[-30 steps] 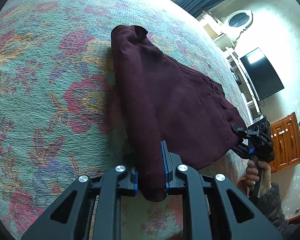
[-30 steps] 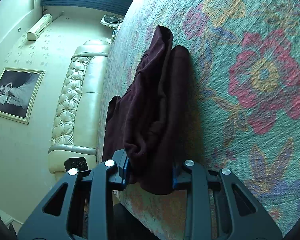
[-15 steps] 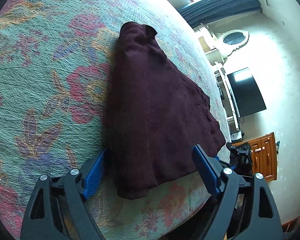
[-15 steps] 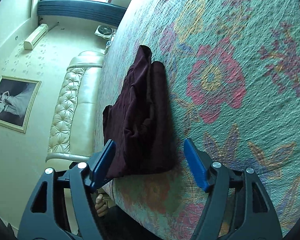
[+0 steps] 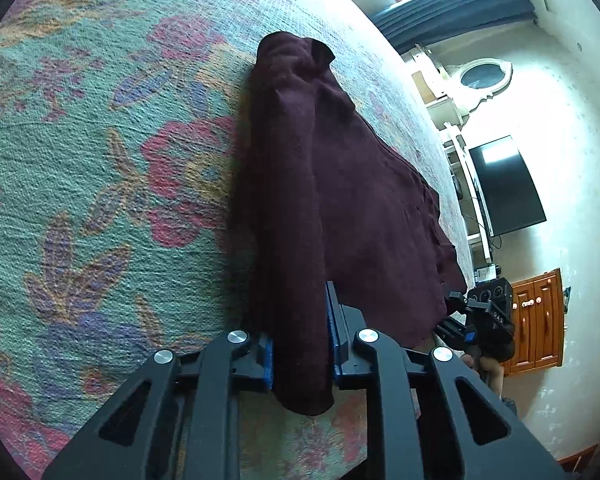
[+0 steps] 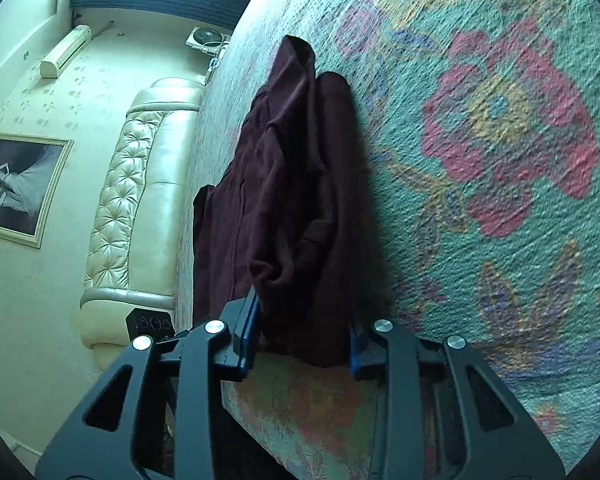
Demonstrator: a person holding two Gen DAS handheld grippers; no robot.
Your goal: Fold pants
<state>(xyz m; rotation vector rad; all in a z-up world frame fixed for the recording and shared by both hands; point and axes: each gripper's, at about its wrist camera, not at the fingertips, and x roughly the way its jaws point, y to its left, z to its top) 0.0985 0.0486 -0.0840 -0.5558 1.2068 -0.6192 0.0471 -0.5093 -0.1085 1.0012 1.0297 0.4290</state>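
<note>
**Both grippers clamp back onto the near edge of the pants**

Half a second ago both pairs of jaws stood wide apart, straddling the cloth; now each has closed onto a bunch of it, much as a second ago. The left gripper (image 5: 300, 344) pinches a thick roll of the dark maroon pants (image 5: 340, 200) between its blue pads, the tail of fabric hanging past them toward 6 o'clock. The right gripper (image 6: 302, 338) holds its own bunched corner of the pants (image 6: 284, 200) in a narrow grip.

The garment lies on the floral bedspread (image 5: 80, 180), already doubled lengthwise, running from the near edge of the bed away toward 12 o'clock in both views. In the left view the right gripper (image 5: 456, 320) appears at 4 o'clock, at the cloth's other near corner.

The step in hand looks like a re-grasp of the near end before the next fold. That fold likely calls for lifting both corners together and carrying them toward the far end, level, so the layers stay aligned.

Count: one pair of pants, two grippers, one bedspread.
</note>
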